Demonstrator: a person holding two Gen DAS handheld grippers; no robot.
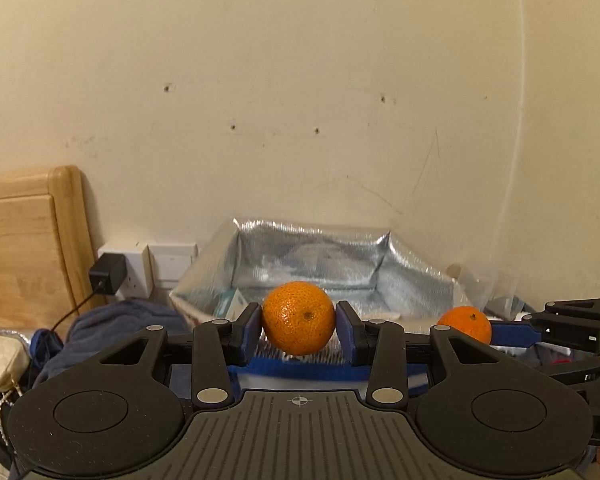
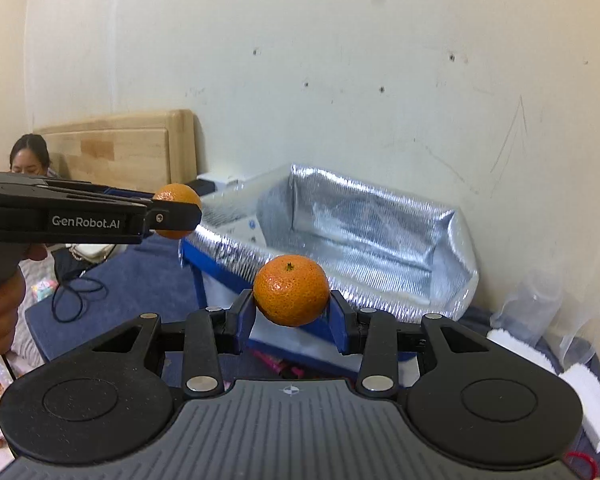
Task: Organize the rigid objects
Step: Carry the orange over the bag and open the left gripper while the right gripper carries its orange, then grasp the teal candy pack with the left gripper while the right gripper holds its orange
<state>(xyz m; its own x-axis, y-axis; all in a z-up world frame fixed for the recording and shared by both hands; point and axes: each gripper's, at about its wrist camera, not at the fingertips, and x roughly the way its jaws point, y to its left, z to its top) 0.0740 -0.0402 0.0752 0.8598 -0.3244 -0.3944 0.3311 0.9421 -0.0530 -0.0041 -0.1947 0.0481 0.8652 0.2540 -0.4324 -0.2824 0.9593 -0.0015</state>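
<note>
One mandarin point(image 1: 299, 317) — round, bright orange, with pebbled skin and its small dark navel turned toward the camera — is pinched on both sides between the blue pads of the left gripper point(image 1: 299, 326), held in the air just in front of the open foil-lined cooler bag point(image 1: 312, 256). A second mandarin point(image 2: 291, 290), much the same in size and colour but with its stubby green stem end facing up, is clamped likewise in the right gripper point(image 2: 292, 312) — raised above the bag's near blue-trimmed rim, with the silver interior behind it.
</note>
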